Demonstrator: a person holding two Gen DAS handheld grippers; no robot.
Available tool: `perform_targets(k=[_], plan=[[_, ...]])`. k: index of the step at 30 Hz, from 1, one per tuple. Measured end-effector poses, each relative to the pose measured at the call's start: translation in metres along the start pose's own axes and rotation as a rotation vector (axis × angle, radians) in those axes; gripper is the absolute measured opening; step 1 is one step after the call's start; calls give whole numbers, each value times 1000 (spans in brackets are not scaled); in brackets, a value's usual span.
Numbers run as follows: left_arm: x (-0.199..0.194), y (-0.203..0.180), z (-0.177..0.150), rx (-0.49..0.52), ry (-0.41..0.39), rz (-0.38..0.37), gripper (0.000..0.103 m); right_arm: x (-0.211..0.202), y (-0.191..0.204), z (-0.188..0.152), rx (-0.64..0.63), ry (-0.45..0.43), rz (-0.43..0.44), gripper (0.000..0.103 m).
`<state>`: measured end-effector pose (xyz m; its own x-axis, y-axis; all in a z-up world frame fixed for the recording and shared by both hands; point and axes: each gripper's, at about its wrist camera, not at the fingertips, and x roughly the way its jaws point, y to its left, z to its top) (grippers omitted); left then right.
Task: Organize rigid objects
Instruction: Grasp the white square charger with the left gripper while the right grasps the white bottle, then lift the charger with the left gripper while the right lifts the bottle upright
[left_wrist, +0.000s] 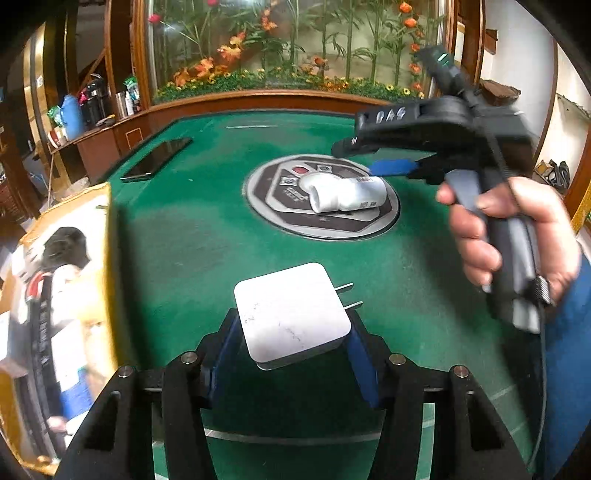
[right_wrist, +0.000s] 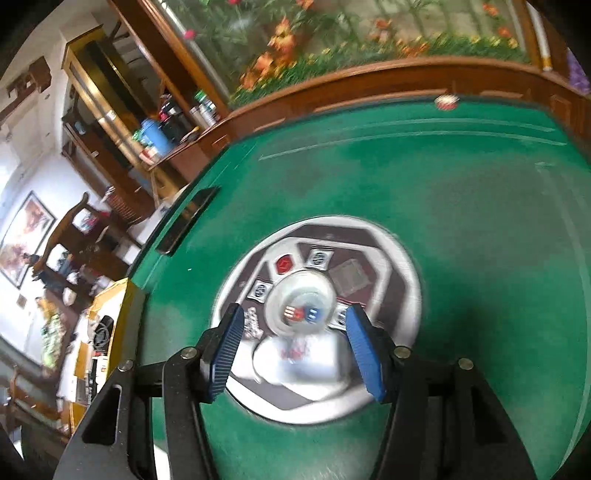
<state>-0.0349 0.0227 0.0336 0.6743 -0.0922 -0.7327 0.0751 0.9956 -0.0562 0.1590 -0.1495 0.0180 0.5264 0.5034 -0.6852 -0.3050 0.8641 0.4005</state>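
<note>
At lower centre of the left view, the left gripper (left_wrist: 293, 328) is clamping a white charger (left_wrist: 291, 317); right gripper (right_wrist: 293, 345), jaws wide apart, is hovering over the white pipe fitting (left_wrist: 345, 194) at centre frame on the round panel (left_wrist: 386, 221).

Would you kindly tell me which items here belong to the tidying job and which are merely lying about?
Job items:
- square white plug-in charger, gripped in the left tool
- white plastic pipe elbow, under the open right tool
- yellow cardboard box

Lying about:
- flat black phone
- round silver centre panel
</note>
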Motion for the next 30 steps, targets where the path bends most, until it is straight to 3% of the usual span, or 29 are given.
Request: perform_targets(k=[6,10,16,18,19,23,30], plan=[[-11,16,-5,-29,-19,16,59,10,20,-20,-158,128,9,55],[-6,17,-5,-43,-15,6,59,6,37,-36,-263,140,-38,52],[-8,15,-5,-38,-20,18,59,22,44,-37,-231,120,-75,52],[-9,16,-5,-41,-23,19,59,26,44,-39,-215,137,-80,35],[-9,16,-5,-43,-25,21,59,27,45,-39,-212,139,-87,34],[-13,19,-5,-49,-37,23,59,21,41,-40,-182,122,-110,33],[-26,23,-4,-50,-70,26,59,-9,49,-43,-144,69,-41,33]])
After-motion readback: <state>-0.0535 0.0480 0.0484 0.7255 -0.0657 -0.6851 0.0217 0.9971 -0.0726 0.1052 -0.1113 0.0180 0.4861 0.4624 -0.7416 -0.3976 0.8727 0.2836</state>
